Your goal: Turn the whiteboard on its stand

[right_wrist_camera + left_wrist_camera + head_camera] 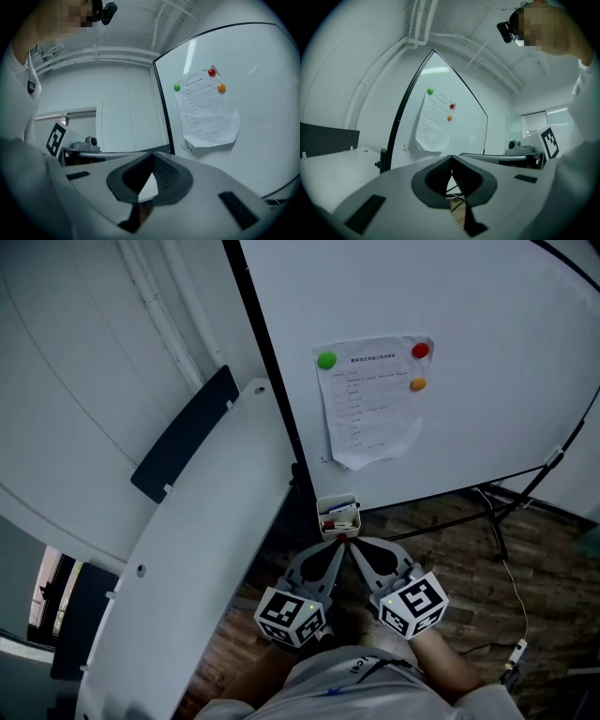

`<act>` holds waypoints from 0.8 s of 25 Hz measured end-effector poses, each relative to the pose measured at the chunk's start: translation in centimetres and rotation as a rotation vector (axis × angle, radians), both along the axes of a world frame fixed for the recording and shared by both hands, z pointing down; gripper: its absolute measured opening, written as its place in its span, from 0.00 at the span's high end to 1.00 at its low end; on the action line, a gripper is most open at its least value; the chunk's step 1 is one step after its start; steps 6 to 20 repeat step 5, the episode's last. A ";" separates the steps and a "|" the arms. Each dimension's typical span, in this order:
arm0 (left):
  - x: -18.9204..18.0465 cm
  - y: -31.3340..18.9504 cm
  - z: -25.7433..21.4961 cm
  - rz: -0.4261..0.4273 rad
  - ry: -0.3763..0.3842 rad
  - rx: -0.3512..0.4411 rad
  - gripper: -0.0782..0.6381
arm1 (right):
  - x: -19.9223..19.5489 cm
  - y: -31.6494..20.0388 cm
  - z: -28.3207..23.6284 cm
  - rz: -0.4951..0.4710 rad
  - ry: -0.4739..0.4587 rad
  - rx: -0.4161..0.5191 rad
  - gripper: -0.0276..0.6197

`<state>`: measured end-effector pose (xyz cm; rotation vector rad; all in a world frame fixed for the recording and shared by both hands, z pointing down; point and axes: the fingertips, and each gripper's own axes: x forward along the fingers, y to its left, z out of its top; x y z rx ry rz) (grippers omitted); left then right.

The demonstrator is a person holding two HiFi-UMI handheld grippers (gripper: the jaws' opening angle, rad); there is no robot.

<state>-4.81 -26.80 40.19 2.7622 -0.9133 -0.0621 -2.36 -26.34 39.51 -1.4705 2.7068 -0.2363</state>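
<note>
The whiteboard (450,362) fills the upper right of the head view, and its black left frame edge (272,381) runs down toward me. A printed sheet (370,399) hangs on it under green (326,360), red (420,351) and orange (417,384) magnets. A small marker tray (338,517) sits at the board's lower corner. My left gripper (338,546) and right gripper (355,546) lie side by side just below that tray, both shut and holding nothing. The left gripper (451,160) faces the board's edge (401,117). The right gripper (153,156) faces the sheet (206,112).
A white desk top (206,549) with a dark divider panel (185,435) stands close on the left of the board. The stand's black legs (492,512) spread over the wood floor at right. A cable with a plug (517,649) lies there.
</note>
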 end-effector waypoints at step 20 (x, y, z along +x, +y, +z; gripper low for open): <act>0.5 0.2 -0.1 -0.001 -0.001 0.001 0.87 | 0.6 0.3 0.1 0.004 -0.003 -0.003 0.94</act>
